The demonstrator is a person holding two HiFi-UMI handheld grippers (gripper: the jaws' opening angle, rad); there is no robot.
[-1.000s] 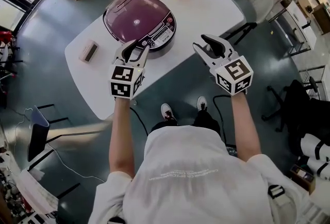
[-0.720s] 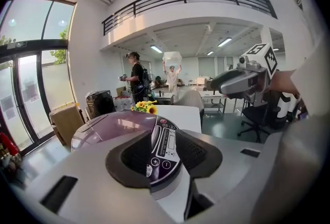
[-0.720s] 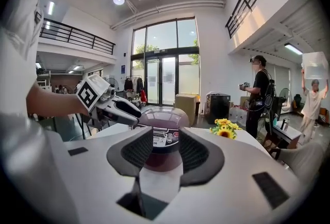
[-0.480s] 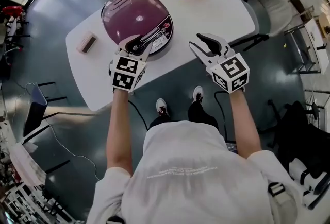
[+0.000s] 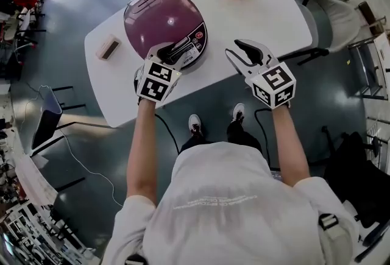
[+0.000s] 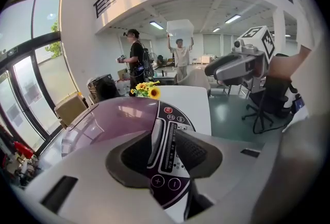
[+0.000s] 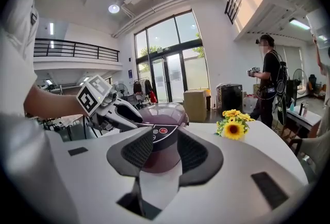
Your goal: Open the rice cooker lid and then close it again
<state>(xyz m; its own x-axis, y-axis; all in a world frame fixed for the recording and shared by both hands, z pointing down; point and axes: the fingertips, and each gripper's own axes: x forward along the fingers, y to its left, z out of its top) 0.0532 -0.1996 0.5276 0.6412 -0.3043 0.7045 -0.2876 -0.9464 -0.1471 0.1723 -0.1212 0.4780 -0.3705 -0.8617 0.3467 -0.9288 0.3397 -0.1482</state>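
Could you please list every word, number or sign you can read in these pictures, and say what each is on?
"+" and "−": on two round buttons of the rice cooker control panel.
Other panel print: too small to read.
Print on the back of the shirt: blurred, unreadable.
On the marker cubes: square patterns only, no letters.

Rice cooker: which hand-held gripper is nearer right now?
Left. The left hand-held gripper is at the front edge of the rice cooker, jaws apart. The right hand-held gripper is over the table beside it, clear of it.
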